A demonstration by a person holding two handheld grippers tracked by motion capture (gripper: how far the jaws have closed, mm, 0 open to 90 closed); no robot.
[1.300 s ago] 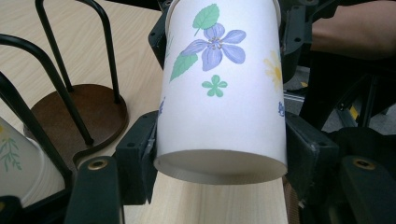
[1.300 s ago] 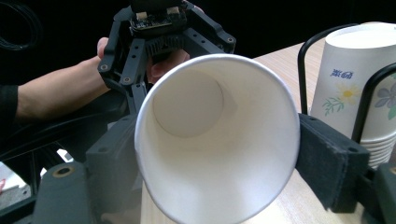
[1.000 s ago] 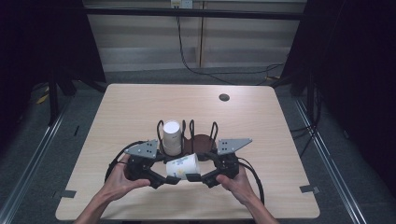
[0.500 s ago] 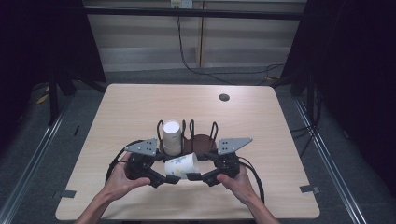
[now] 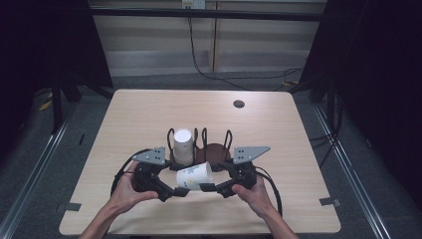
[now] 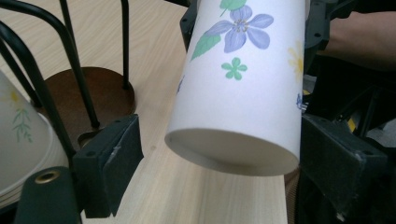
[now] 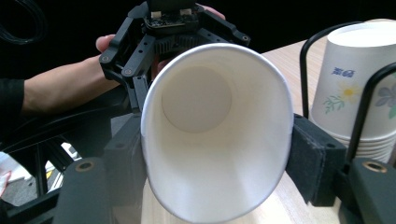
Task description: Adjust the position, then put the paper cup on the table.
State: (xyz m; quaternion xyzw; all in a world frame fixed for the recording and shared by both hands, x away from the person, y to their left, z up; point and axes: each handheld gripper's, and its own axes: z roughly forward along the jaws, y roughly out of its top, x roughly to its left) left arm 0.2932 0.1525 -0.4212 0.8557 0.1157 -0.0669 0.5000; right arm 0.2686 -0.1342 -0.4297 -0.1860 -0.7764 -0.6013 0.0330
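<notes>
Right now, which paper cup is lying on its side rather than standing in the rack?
The flowered cup held level between the two hands, its rim squeezed in the right claw. The other cups stand stacked upside down in the wire rack.

1. Small blue print on the upright paper cup (image 7: 357,84) in the right gripper view, above its daisy pic – chars too small/blurry to read.
2. No other legible txt, nos. or signs.

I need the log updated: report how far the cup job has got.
Done: a cup stack stands upside down in the rack, and the right gripper is clamped on the loose cup. In hand: the left gripper has just been opening off its base. Left: probably placing that cup in the rack.
</notes>
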